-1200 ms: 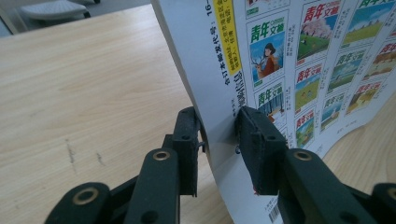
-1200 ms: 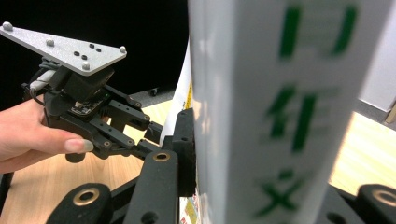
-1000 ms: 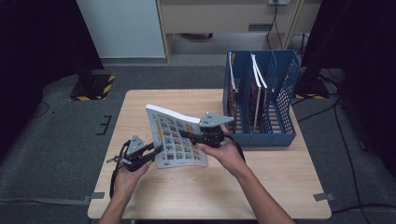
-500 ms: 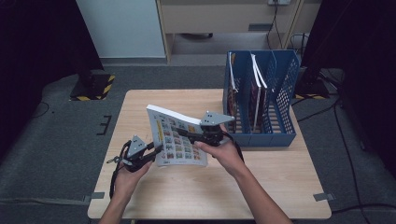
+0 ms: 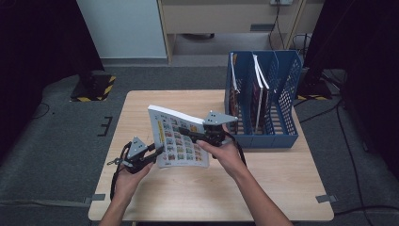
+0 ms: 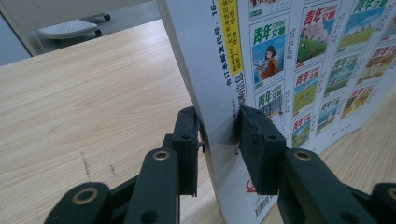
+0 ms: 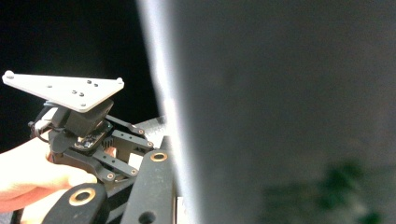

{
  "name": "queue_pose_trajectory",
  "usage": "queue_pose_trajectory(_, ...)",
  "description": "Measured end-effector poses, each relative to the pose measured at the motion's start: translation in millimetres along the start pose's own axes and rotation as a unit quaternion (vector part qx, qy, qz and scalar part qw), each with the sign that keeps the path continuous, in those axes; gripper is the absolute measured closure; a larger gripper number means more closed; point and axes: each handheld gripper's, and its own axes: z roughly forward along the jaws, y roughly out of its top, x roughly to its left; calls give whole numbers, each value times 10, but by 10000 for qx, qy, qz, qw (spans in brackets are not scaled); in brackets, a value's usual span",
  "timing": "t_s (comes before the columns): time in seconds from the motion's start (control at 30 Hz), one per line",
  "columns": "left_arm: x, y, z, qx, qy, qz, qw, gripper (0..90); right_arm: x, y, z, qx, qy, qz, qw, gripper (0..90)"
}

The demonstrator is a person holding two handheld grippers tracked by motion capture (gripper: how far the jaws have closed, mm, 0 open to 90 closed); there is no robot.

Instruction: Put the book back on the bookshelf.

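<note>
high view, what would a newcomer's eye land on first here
A magazine with a grid of colourful little covers stands out, held above the middle of the wooden table by both tongs: the left tongs clamp its near lower edge, the right tongs its upper part. Right of it stands a blue file rack with magazines inside.

A glossy printed paper cover was seen on the magazine (image 6: 299,70). The table (image 6: 84,98) was pale matt wood, faintly scratched. Perforated blue plastic formed the file rack (image 5: 287,101), upper right.
</note>
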Motion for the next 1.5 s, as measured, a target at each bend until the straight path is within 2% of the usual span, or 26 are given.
queue_pose_trajectory(0.27, -1, -2, -1, -9, -3, 5, 10000, 673, -7, 15, -4, -38, 20, 73, 10000, 692)
queue_pose_trajectory(0.57, -3, -1, -2, -5, 0, 23, 10000, 672, 6, 83, -5, 33, -38, -22, 10000, 713)
queue_pose_trajectory(0.67, -4, -1, 2, -5, -8, -31, 10000, 648, 19, 90, -7, 44, -86, -26, 10000, 723)
queue_pose_trajectory(0.77, -11, -3, 20, -30, -30, -156, 9999, 570, 58, 106, -11, 82, -165, -124, 9998, 730)
queue_pose_trajectory(0.87, -14, -1, 38, 65, 190, -199, 9996, 333, 90, 123, -16, 116, -180, -127, 9997, 734)
queue_pose_trajectory(0.97, 23, -20, 46, 125, 268, -365, 9989, 210, 95, 137, -14, 110, -275, -89, 9995, 735)
queue_pose_trajectory(1.1, 62, -49, 57, 262, 392, -439, 9979, 157, 86, 172, -38, 51, -415, -75, 9991, 735)
queue_pose_trajectory(1.2, 77, -61, 75, 368, 381, -484, 9974, 121, 78, 219, -69, -8, -538, -109, 9985, 734)
queue_pose_trajectory(1.33, 74, -76, 97, 482, 367, -425, 9973, 67, 46, 261, -125, -62, -726, -139, 9972, 735)
queue_pose_trajectory(1.5, 61, -91, 119, 625, 459, -340, 9964, 37, 12, 288, -222, -88, -812, -109, 9966, 735)
